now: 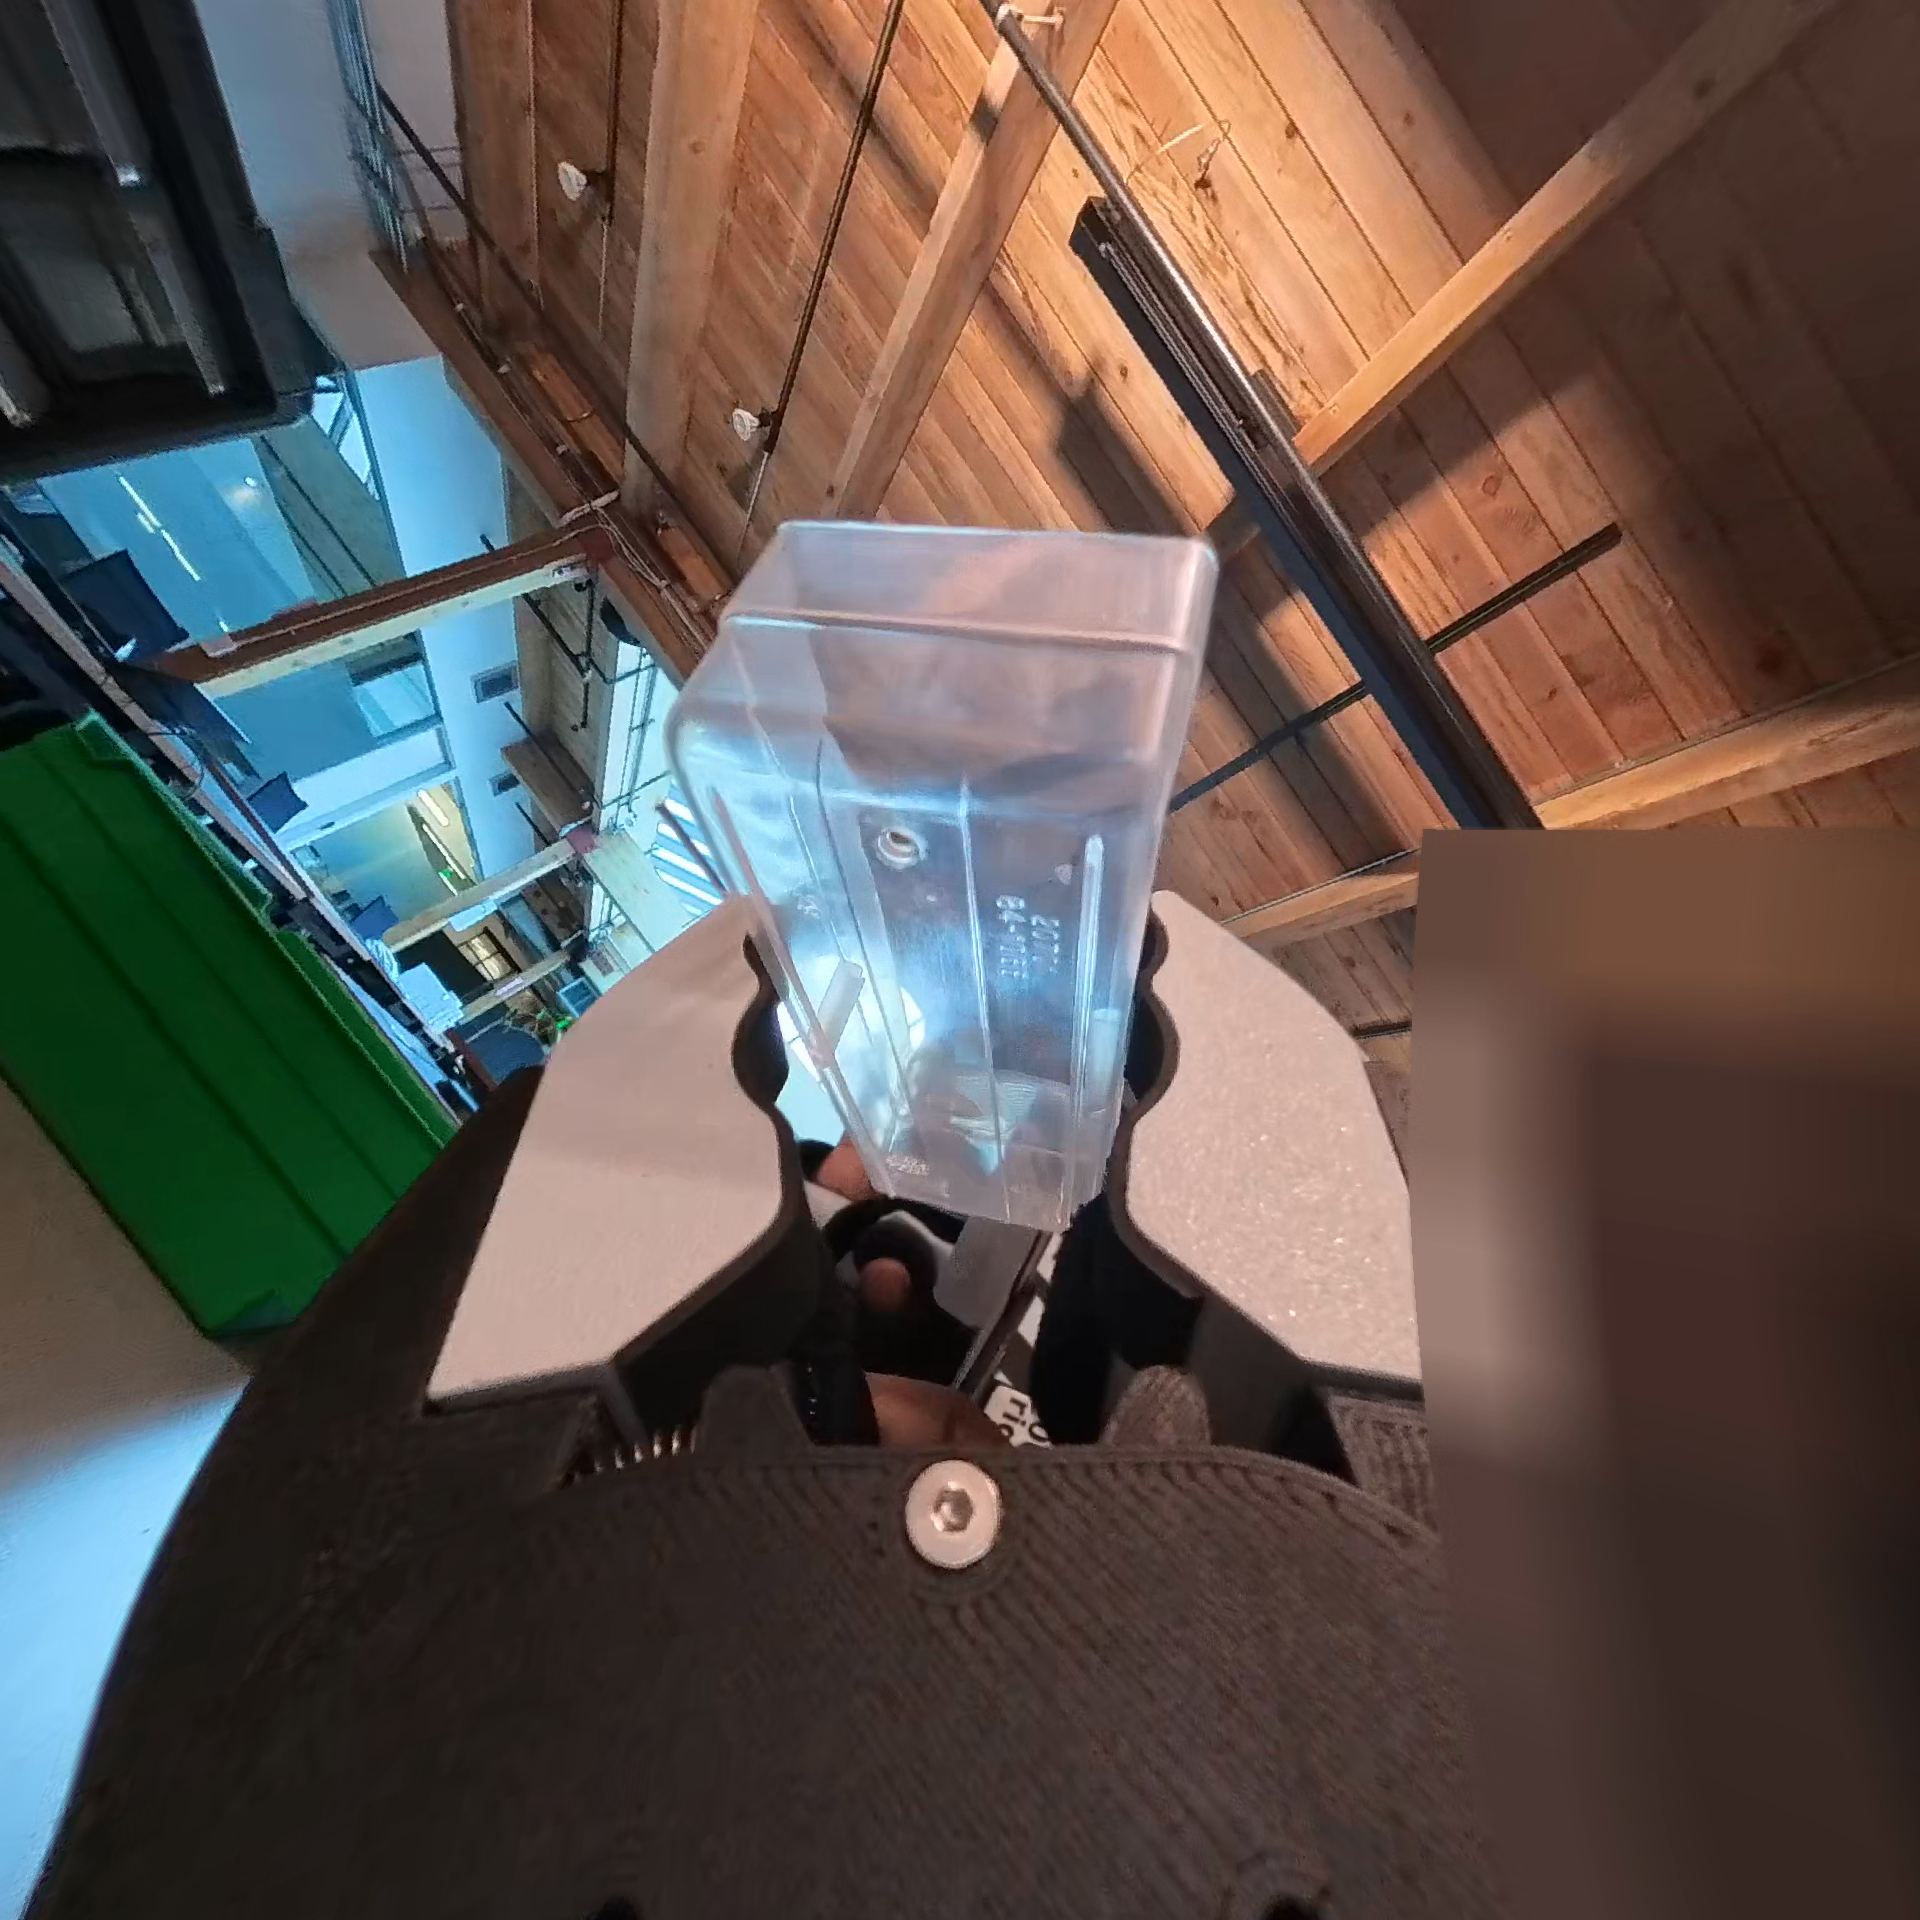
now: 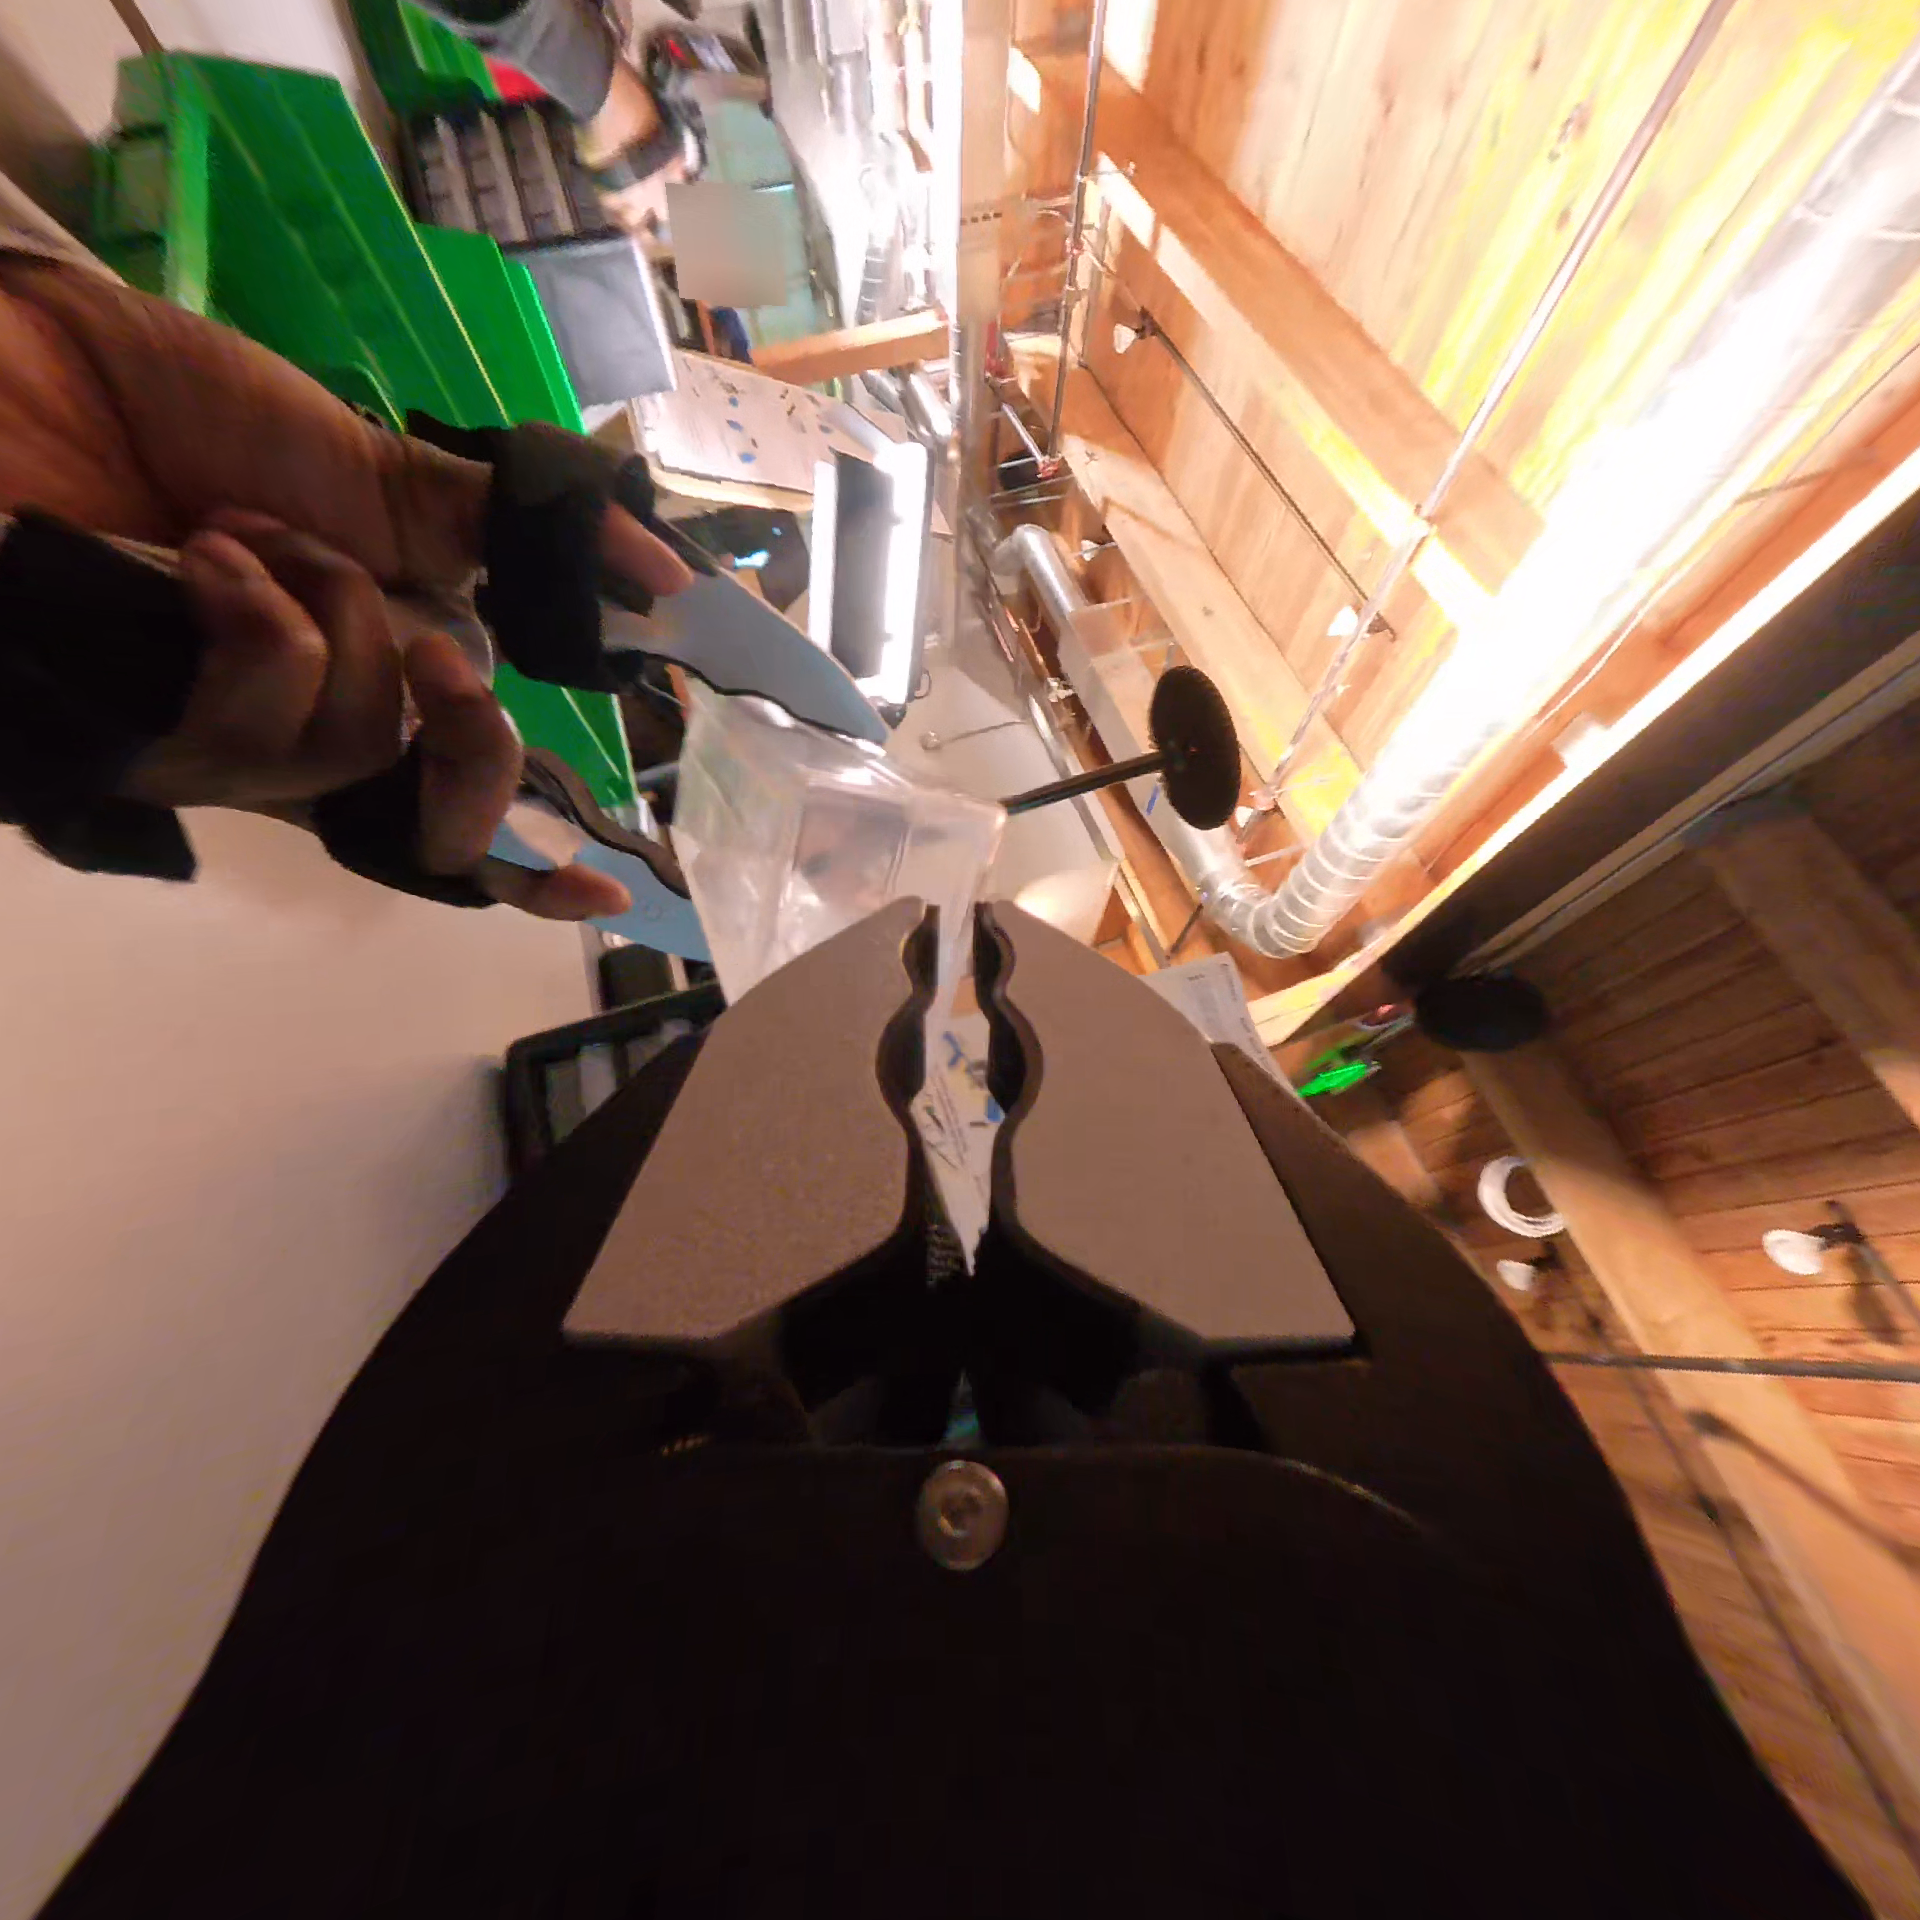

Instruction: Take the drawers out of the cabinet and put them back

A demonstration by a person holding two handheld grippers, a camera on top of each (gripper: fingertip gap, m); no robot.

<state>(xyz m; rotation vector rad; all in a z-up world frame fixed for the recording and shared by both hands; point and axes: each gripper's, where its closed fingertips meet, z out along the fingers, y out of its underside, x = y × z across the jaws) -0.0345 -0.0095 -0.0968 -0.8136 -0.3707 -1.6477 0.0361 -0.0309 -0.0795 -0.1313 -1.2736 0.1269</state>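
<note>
The left gripper (image 1: pixel 951 1039) is clamped across the narrow width of a clear plastic drawer (image 1: pixel 940 831), which stands out along its fingers toward the timber ceiling (image 1: pixel 1351 312); the right gripper (image 2: pixel 954 925) is closed to a narrow slit on the drawer's thin end lip, with the gloved hand (image 2: pixel 281 644) working the left tool seen beyond it. The cabinet may be the dark-framed unit (image 2: pixel 613 1049) low in the right view, though I cannot be sure; the drawer is out and held in the air. To seat it well, I judge one gripper should steady while the other guides; level the drawer first, square it to its slot, and ease off the lip only once the rails catch.
</note>
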